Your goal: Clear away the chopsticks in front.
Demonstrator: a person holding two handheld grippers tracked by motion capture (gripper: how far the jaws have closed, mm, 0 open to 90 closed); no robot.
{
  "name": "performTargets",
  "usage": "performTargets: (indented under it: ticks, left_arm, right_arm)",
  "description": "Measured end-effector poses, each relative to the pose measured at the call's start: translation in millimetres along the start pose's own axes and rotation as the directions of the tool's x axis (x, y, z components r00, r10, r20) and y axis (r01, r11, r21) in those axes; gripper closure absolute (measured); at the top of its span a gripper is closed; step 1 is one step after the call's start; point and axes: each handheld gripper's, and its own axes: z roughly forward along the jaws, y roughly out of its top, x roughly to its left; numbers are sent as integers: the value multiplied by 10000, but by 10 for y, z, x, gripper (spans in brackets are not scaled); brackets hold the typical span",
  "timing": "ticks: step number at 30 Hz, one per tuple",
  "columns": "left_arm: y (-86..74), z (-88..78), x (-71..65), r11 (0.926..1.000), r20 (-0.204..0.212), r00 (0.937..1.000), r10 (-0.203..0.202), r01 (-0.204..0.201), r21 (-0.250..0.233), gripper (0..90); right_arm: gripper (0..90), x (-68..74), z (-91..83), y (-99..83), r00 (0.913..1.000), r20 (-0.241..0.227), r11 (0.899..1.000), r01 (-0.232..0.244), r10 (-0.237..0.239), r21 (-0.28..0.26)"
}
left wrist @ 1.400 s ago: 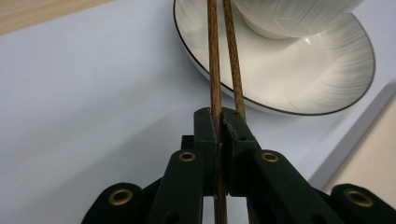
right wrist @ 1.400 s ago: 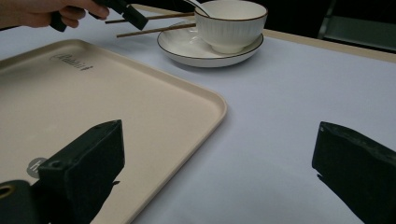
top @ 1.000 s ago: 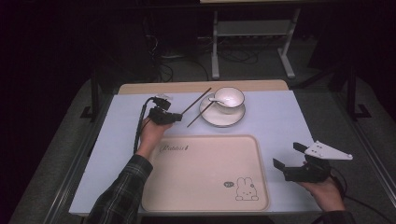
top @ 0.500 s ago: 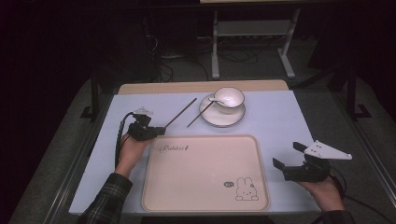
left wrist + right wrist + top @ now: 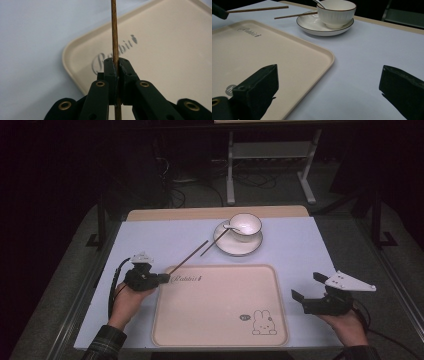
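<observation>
Nearest in the high view, two forearms enter from the bottom edge, cut off below the sleeves. The right gripper (image 5: 306, 286) rests on the table (image 5: 300, 250) just off the tray's right edge, its jaws spread wide with nothing between them; in the right gripper view both black jaws stand far apart over bare cloth and the tray's corner. A grey three-cornered plate sits on top of it, and its cable runs out of frame.

The tray (image 5: 215, 315) lies between the two hands, beige, with a rabbit drawing near its front right corner and script lettering at its far left corner. The lettering is partly covered by the left gripper (image 5: 161, 278), which sits at that corner.

That gripper's jaws are pressed tight on a chopstick (image 5: 114, 32). In the left gripper view the stick runs straight up between the jaws and out of the top of the frame, its tip cut off; its lower end is hidden behind the jaws. From above it slants away over the table toward the saucer.

Beyond it, a second chopstick (image 5: 214, 243) leans with its far end on the saucer (image 5: 239, 246). A bowl (image 5: 245, 225) stands on the saucer, with a spoon (image 5: 231, 226) in it, mostly hidden by the bowl's wall.
</observation>
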Motion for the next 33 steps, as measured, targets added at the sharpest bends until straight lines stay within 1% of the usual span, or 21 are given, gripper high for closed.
performTargets:
  ticks: [3,6,7,9,12,14,17,20,27,33]
  left_arm:
    - [-70,-22,-81,10000,244,9997,47,-48,61,850]
    - [-118,-29,-173,9996,436,9988,213,-221,164,850]
    - [-128,-32,-203,9993,423,9986,302,-311,214,850]
    - [-154,-29,-242,9990,488,9982,347,-361,268,850]
    - [-202,-2,-290,9981,609,9975,351,-381,487,850]
    - [-231,28,-323,9964,647,9970,423,-469,710,850]
    - [-241,58,-346,9948,693,9962,525,-582,839,849]
    - [-253,104,-364,9936,757,9958,519,-591,968,849]
    - [-287,202,-359,9878,684,9957,631,-721,1380,846]
    - [-292,202,-360,9889,684,9958,604,-690,1315,835]
  right_arm:
    - [18,1,-4,1,10000,12,10000,-23,23,-13]
    - [18,1,-3,1,10000,22,10000,-12,12,-5]
    - [18,1,-3,1,10000,22,10000,-2,2,4]
    - [18,1,-4,1,10000,22,10000,-8,8,-2]
    - [18,0,-7,0,10000,23,10000,-9,9,1]
    - [18,0,-7,0,10000,18,10000,-13,14,-8]
    - [18,-1,-7,0,10000,19,10000,-6,6,-4]
    - [18,0,-5,0,10000,26,10000,-3,3,8]
    - [18,2,-5,2,10000,16,10000,3,-3,12]
    - [18,4,-4,2,10000,-4,10000,13,-13,16]
